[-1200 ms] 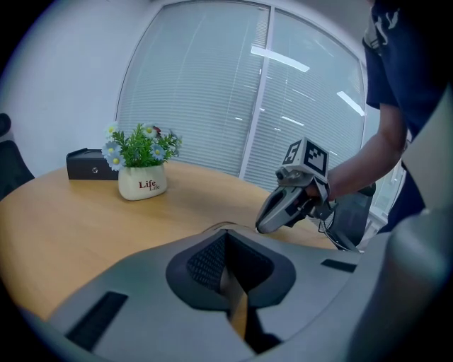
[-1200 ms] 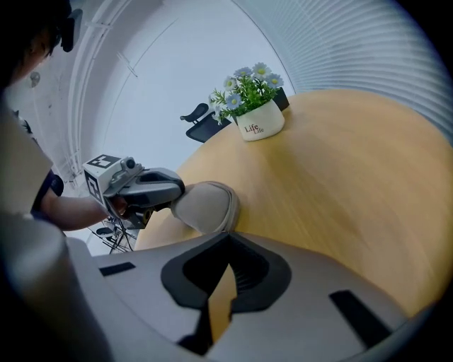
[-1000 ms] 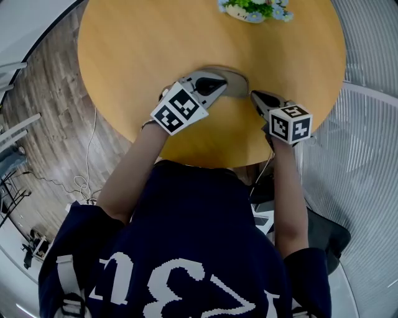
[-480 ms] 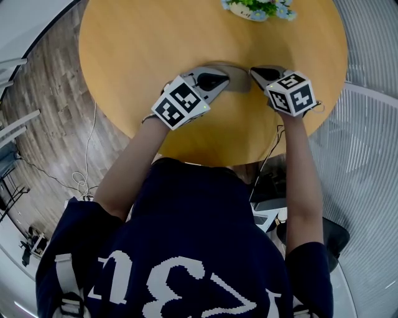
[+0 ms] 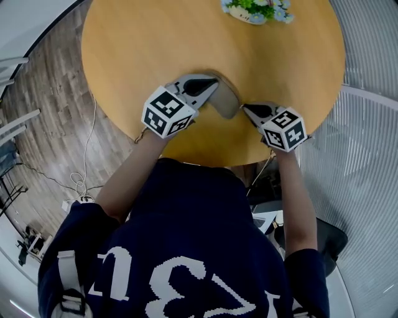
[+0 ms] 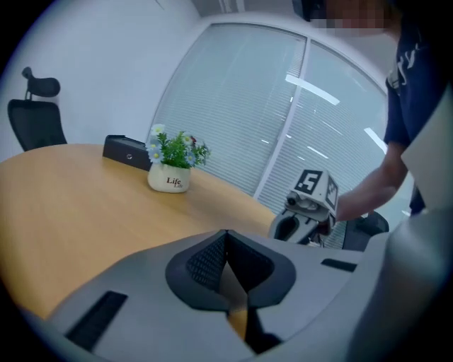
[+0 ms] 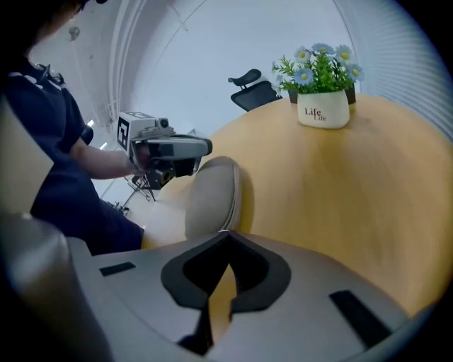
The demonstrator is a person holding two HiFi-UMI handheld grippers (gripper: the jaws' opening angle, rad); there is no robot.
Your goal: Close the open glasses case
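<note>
Case (image 5: 227,100) on table (image 5: 155,49), toward its 6 o'clock edge. Left gripper (image 5: 213,81) at case's 10 o'clock, right gripper (image 5: 245,108) at 4 o'clock, both just beside it. Jaws pressed together on each, nothing between.

The glasses case (image 5: 225,100) lies on the table (image 5: 155,49) near my edge, between my left gripper (image 5: 213,81) and my right gripper (image 5: 245,107), with the flower pot (image 5: 255,11) at the far side behind it.
</note>
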